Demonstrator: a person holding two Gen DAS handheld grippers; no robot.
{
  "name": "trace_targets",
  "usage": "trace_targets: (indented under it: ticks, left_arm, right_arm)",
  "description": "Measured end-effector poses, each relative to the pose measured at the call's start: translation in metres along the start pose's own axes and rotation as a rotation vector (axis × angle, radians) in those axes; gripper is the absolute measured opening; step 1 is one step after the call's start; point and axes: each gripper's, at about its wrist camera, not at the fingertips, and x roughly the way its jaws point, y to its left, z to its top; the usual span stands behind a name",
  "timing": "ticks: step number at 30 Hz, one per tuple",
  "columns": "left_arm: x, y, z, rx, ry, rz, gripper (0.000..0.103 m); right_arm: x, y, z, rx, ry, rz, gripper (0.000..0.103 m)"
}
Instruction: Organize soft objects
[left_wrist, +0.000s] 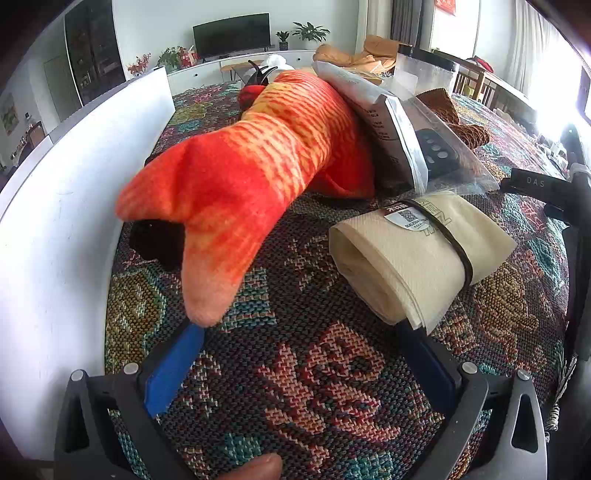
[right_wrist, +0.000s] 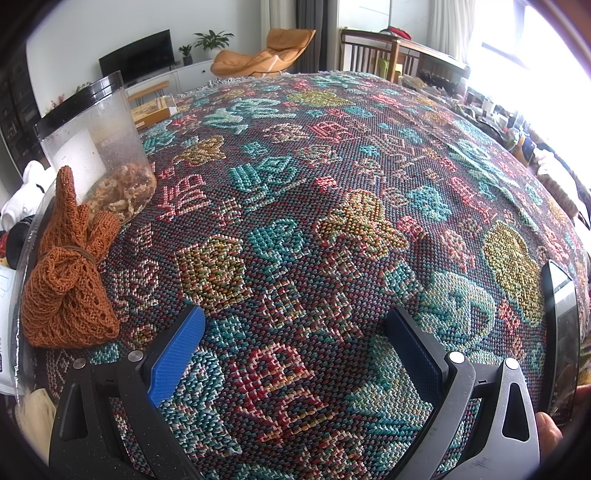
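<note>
An orange-red plush fish (left_wrist: 243, 173) lies on the woven patterned cloth (left_wrist: 325, 387), its tail fin tip just above my left gripper's blue left finger (left_wrist: 173, 365). My left gripper (left_wrist: 299, 336) is open, with bare cloth between the fingers. A cream paper-towel roll (left_wrist: 417, 258) bound by a black band lies right of the fish, its near end by the right finger. In the right wrist view my right gripper (right_wrist: 295, 328) is open over bare cloth, and a rust-orange knitted bundle (right_wrist: 68, 277) sits to its left.
A white bin wall (left_wrist: 55, 229) curves along the left. Silver and clear packets (left_wrist: 406, 147) lean behind the fish. A clear plastic jar (right_wrist: 96, 147) with dried bits stands behind the knitted bundle. A dark phone-like slab (right_wrist: 563, 339) stands at the right edge. A thumb (left_wrist: 255, 467) shows at the bottom.
</note>
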Motion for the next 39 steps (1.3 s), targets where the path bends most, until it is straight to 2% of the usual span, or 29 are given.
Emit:
trace_targets:
  ticks: [14,21,32,36,39]
  left_arm:
    - [0.001,0.001,-0.003,-0.002,-0.003,-0.001,0.103]
    - [0.002,0.003,0.0,0.017,0.015,-0.016,0.103]
    - [-0.007,0.004,-0.013,0.058,0.004,-0.041,0.103]
    - [-0.01,0.008,-0.011,0.099,0.067,-0.081,0.103]
    - [-0.021,0.021,-0.01,0.068,0.079,-0.172,0.103]
  right_arm:
    - [0.0,0.0,-0.001,0.0,0.0,0.0,0.1]
    - [0.0,0.0,0.0,0.0,0.0,0.0,0.1]
    - [0.0,0.001,0.0,-0.002,0.001,-0.004,0.1]
    - [0.002,-0.003,0.003,0.005,0.0,0.022,0.1]
    - [-0.018,-0.02,-0.011,0.074,-0.051,0.099,0.098]
